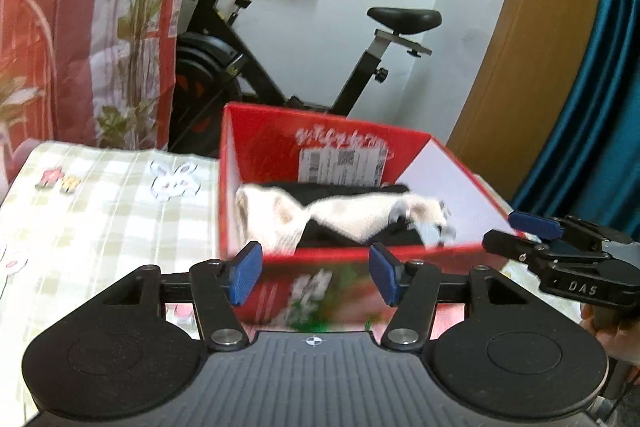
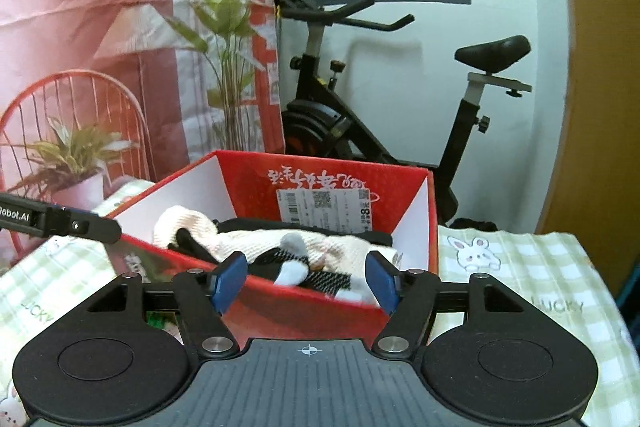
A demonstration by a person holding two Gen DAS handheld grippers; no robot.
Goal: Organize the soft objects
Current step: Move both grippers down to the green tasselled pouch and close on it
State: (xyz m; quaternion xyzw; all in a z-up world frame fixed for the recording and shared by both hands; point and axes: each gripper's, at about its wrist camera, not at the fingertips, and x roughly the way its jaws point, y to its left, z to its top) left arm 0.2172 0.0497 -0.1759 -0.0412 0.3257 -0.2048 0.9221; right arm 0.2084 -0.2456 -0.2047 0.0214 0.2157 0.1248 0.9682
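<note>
A red cardboard box (image 1: 320,123) with white inner side walls stands on the table, also in the right wrist view (image 2: 332,171). Inside it a cream knitted sock (image 1: 352,217) lies across black fabric (image 1: 332,193). In the right wrist view the cream sock (image 2: 256,243) drapes over black cloth (image 2: 280,227), beside a small grey-and-white sock (image 2: 292,267). My left gripper (image 1: 316,271) is open before the box's near wall, with nothing between its pads. My right gripper (image 2: 305,281) is open at the box's near rim, holding nothing. It shows at the box's right corner (image 1: 520,233).
A green checked tablecloth (image 1: 100,195) with bunny prints covers the table (image 2: 520,267). A black exercise bike (image 1: 248,67) stands behind the box. A potted plant (image 2: 76,163) and a red wire chair sit far left. A blue curtain (image 1: 592,107) hangs at right.
</note>
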